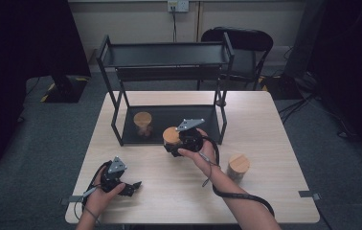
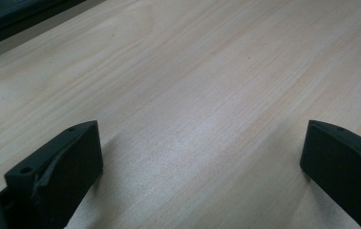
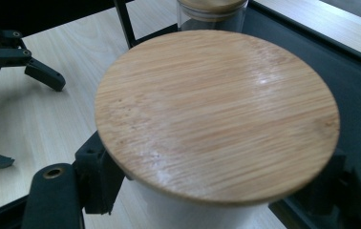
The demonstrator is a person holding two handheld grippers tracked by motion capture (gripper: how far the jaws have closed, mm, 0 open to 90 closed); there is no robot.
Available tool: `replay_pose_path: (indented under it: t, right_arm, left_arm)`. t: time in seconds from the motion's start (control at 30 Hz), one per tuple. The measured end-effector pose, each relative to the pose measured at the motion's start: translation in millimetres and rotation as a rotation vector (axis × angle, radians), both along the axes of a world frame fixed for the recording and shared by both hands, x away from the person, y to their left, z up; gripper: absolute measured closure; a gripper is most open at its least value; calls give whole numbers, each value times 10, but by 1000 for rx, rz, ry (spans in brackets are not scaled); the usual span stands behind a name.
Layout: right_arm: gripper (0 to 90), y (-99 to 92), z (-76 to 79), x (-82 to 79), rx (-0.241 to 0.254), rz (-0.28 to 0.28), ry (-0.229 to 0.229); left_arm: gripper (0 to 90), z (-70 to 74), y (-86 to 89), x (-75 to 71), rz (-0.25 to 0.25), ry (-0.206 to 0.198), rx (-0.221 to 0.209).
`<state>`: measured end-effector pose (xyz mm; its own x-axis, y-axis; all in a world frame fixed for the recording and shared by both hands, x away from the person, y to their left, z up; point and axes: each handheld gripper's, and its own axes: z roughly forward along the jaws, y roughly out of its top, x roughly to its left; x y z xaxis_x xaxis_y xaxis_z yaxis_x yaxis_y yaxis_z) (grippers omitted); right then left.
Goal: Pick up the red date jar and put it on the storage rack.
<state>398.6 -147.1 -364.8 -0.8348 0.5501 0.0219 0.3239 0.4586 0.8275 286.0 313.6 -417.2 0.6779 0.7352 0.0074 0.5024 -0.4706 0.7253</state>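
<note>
The right tongs (image 1: 173, 147) clamp a bamboo-lidded jar (image 3: 217, 114) at the front edge of the black rack's bottom shelf (image 1: 169, 125), with a second jar (image 1: 142, 122) on that shelf at ten o'clock. The left tongs (image 2: 202, 157) gape wide, holding nothing, over bare tabletop (image 2: 207, 71). A third jar (image 1: 238, 166) stands at four o'clock.

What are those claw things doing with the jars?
A person holds a claw in each hand. The right claw is shut on a jar with a wooden lid, at the front edge of the black rack. Another jar already stands on the rack's bottom shelf, and a third jar waits on the table. The left claw rests open and empty.
</note>
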Motion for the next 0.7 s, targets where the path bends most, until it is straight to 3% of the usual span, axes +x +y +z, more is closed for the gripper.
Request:
replay_pose_path:
  t: [0.7]
  right_arm:
    - [254, 118, -15, 220, 6, -49, 5]
  left_arm:
    - [2, 0, 1, 0, 0, 0, 0]
